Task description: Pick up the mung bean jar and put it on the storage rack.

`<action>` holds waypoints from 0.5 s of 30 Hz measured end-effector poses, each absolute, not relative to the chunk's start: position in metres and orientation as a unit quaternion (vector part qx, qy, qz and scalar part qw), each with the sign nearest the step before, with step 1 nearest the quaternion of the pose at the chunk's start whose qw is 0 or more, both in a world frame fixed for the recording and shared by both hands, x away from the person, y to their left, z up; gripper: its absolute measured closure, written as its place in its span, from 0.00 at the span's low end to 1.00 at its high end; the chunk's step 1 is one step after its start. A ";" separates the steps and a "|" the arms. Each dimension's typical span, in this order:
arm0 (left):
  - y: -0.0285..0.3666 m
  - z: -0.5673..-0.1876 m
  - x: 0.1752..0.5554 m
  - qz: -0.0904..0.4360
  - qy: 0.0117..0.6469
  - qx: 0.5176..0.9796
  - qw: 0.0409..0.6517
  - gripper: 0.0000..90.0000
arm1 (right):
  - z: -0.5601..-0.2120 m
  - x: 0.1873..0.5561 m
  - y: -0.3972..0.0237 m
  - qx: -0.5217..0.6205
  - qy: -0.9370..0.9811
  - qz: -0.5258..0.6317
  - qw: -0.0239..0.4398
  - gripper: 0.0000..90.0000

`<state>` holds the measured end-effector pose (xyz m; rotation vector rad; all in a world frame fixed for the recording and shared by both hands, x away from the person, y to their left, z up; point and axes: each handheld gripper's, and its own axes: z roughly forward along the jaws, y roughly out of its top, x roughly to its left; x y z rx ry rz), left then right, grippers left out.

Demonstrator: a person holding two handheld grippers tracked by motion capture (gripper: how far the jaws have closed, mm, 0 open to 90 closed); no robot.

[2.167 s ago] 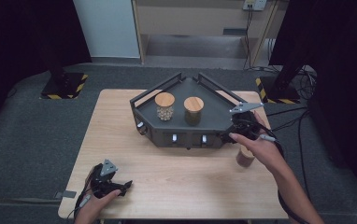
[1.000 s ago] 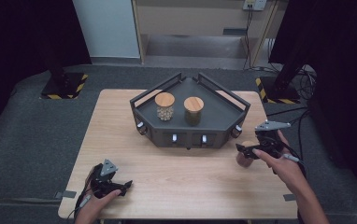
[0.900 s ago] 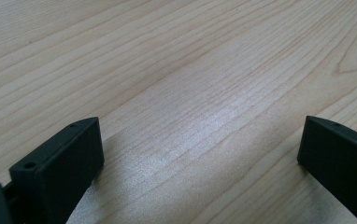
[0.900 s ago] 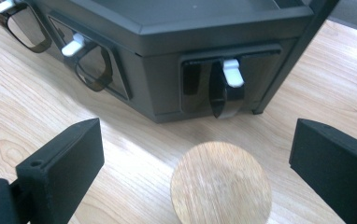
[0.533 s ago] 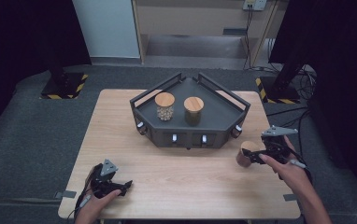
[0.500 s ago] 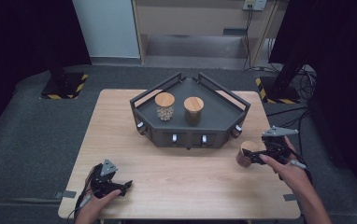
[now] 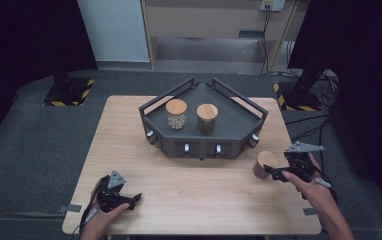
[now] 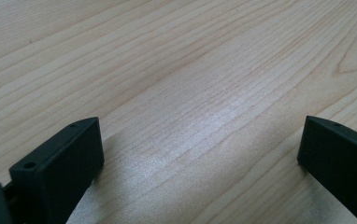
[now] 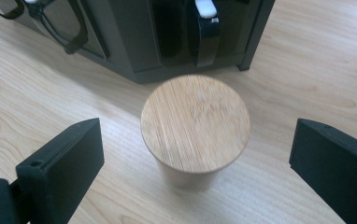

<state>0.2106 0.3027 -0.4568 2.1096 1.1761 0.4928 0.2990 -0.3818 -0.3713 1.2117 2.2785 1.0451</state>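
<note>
Right gripper point(image 7: 277, 173) sits at the lower right of the high view, held in the person's right hand point(image 7: 313, 187), and its black jaws are spread wide with nothing pinched. In the right gripper view the jaws come up at the bottom corners, and the small round jar with a flat bamboo lid point(image 9: 195, 126) stands upright on the table between them, a bit ahead, with clear gaps on both sides, so neither jaw is touching it. From above, that same jar point(image 7: 265, 164) is just left of the gripper tips, near the right edge of the light wooden table point(image 7: 194, 200) and just below the right front corner of the dark grey angular tray with raised rails point(image 7: 239, 117). Two more jars stand upright inside the tray at frame centre: a clear jar of pale round bits with a bamboo lid point(image 7: 176, 113) on the left and a darker jar with a bamboo lid point(image 7: 207, 118) right beside it, close but apart. Over at the lower left, the left gripper point(image 7: 131, 199) rests low on the table in the left hand point(image 7: 101, 225), and the left gripper view has its jaws spread wide too, just bare wood grain between them.
</note>
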 end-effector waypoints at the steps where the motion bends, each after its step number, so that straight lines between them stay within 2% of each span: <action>1: 0.303 -0.457 0.211 0.189 0.450 0.807 0.332 0.00 | -0.373 0.298 -0.383 0.430 0.805 0.369 0.178 0.04; 15: 0.303 -0.457 0.211 0.189 0.451 0.807 0.332 0.00 | -0.391 0.289 -0.396 0.444 0.801 0.363 0.171 0.04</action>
